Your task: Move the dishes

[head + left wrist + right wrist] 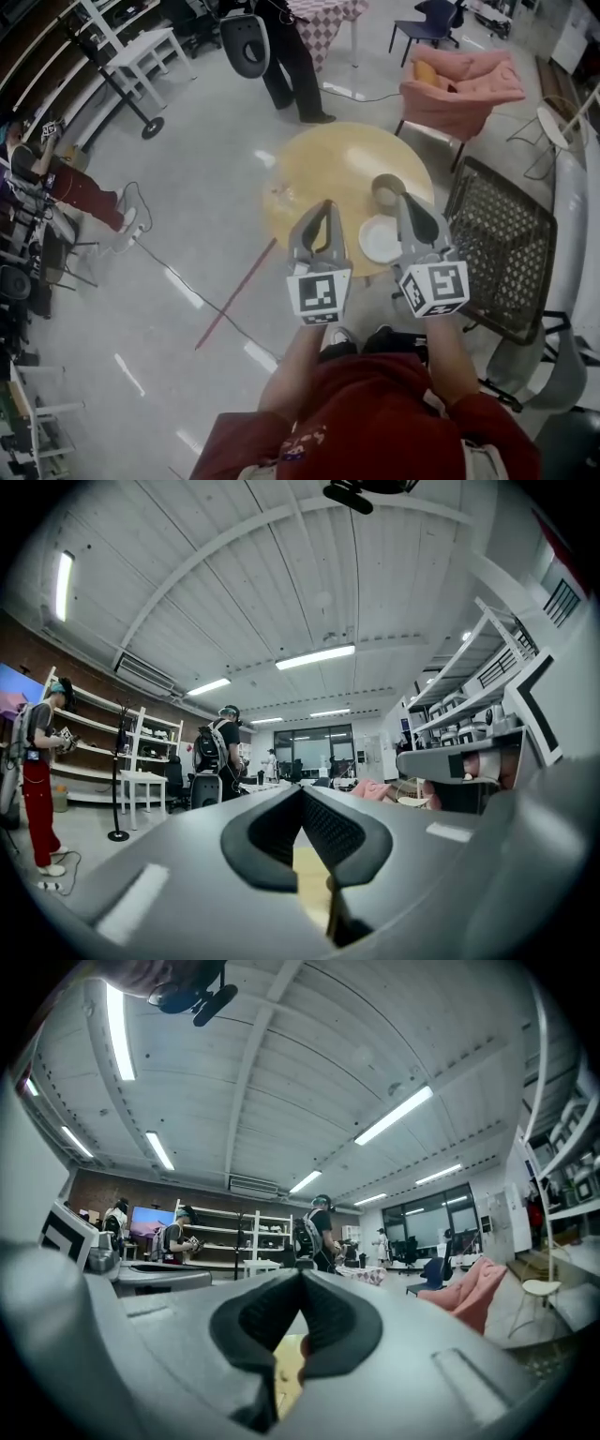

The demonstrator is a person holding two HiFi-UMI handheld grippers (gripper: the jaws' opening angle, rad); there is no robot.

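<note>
A round yellow table point(323, 164) stands below me. On its right part sit a beige bowl point(387, 189) and, nearer to me, a white plate point(378, 241). My left gripper point(327, 203) is held above the table's near edge, jaws shut and empty. My right gripper point(404, 197) hangs over the plate and the bowl's near side, also shut with nothing in it. In both gripper views the jaw tips meet, with only a sliver of yellow table point(309, 883) point(286, 1358) showing below them.
A dark lattice chair point(506, 248) stands right of the table and a pink armchair point(459, 89) behind it. A person point(291, 56) stands beyond the table's far edge. A red stripe point(234, 295) and a cable point(173, 272) cross the floor at left.
</note>
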